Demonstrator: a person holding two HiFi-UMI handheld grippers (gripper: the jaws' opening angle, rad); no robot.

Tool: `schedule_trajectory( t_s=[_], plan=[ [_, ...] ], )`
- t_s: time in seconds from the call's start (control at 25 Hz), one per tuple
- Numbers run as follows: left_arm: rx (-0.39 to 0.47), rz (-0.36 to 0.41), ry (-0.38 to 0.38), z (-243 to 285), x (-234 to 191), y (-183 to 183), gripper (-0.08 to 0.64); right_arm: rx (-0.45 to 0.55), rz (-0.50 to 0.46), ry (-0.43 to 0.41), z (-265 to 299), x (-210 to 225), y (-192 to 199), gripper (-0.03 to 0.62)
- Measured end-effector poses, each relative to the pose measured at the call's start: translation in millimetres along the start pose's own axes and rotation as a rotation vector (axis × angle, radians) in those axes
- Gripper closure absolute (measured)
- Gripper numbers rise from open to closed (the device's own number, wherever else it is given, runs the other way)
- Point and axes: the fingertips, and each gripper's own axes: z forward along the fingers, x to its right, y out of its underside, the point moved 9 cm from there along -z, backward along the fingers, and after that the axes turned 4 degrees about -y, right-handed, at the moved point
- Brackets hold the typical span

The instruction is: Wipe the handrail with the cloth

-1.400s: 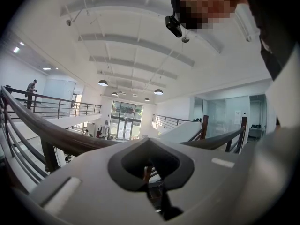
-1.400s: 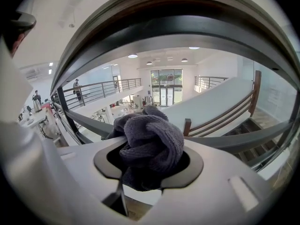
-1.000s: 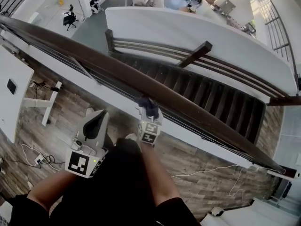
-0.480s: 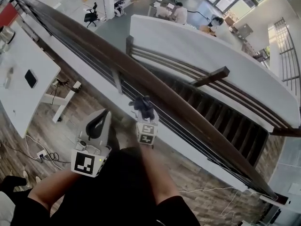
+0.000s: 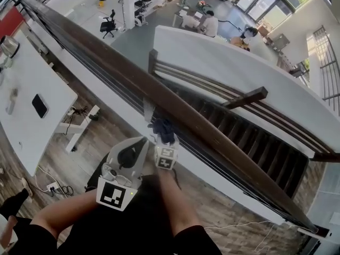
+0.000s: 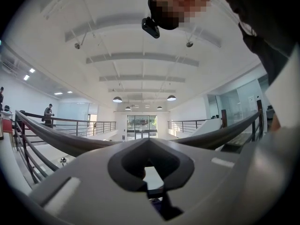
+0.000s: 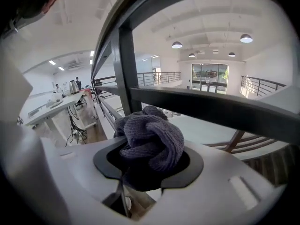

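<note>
The dark brown handrail (image 5: pixel 106 57) runs diagonally from upper left to lower right in the head view. My right gripper (image 5: pixel 163 138) sits just on the near side of it, below the rail, shut on a bunched purple-grey cloth (image 5: pixel 161 126). The right gripper view shows the cloth (image 7: pixel 150 142) balled in the jaws of the right gripper (image 7: pixel 149 162), with the handrail (image 7: pixel 105 41) arching above and a railing post (image 7: pixel 124 69) right behind. My left gripper (image 5: pixel 139 145) is close beside the right one, tilted up, shut on nothing; its own view shows the left gripper (image 6: pixel 150 165) aimed at the ceiling.
A white table (image 5: pixel 21 121) with a phone (image 5: pixel 40 105) stands at the left, with cables (image 5: pixel 58 187) on the wooden floor under it. Beyond the rail, a staircase (image 5: pixel 239 132) drops to a lower floor where people sit at desks (image 5: pixel 207 23).
The view has shifted left along the rail. My left gripper has moved right and now sits next to the right gripper. The right gripper still holds the cloth by the rail.
</note>
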Motion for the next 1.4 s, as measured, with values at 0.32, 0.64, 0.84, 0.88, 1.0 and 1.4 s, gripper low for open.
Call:
schedule_trajectory(
  t_s=[0.32, 0.64, 0.84, 0.88, 1.0, 1.4],
  plan=[
    [-0.046, -0.005, 0.004, 1.0, -34.4, 18.0, 0.56, -0.044, 0.043, 0.06, 49.1, 8.9, 8.3, 0.416],
    [-0.11, -0.023, -0.001, 1.5, -48.1, 32.8, 0.56, -0.105, 0.057, 0.082, 73.0, 11.3, 14.8, 0.416],
    [-0.133, -0.033, 0.017, 0.8, -46.0, 33.7, 0.56, -0.127, 0.078, 0.086, 70.9, 10.4, 20.1, 0.416],
    [-0.138, -0.034, 0.023, 0.3, -45.0, 34.4, 0.56, -0.13, 0.077, 0.084, 70.3, 10.3, 20.1, 0.416],
    [-0.152, -0.043, 0.03, -1.0, -43.8, 34.7, 0.56, -0.152, 0.059, 0.073, 67.7, 11.2, 20.3, 0.414],
    [-0.188, -0.067, 0.039, -7.2, -26.7, 32.6, 0.56, -0.152, 0.102, 0.105, 52.4, 28.1, 26.4, 0.416]
  ],
)
